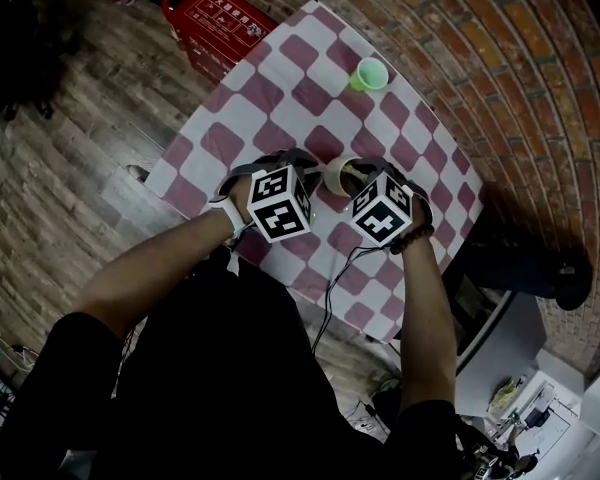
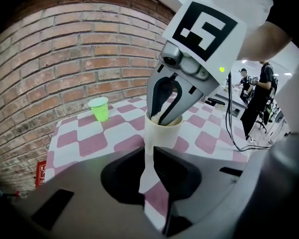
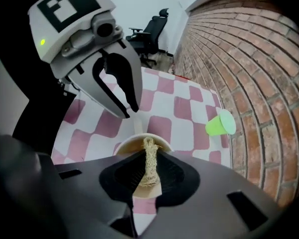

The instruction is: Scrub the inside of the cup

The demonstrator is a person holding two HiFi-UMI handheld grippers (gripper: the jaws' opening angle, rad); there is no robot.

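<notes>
Cup (image 2: 162,131) around right fingers (image 2: 183,101) and scrubber (image 3: 149,159)

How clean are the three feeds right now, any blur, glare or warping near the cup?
Head view: dim, heavy fisheye, cup small. Left gripper view: brick wall bows, cup sharp, near jaws dark and soft. Right gripper view: scrubber crisp, no glare, corners vignetted.

Office or lab: brick wall (image 1: 500,58), office chair (image 3: 152,24), wood floor (image 1: 80,148), checkered table (image 1: 280,98)
</notes>
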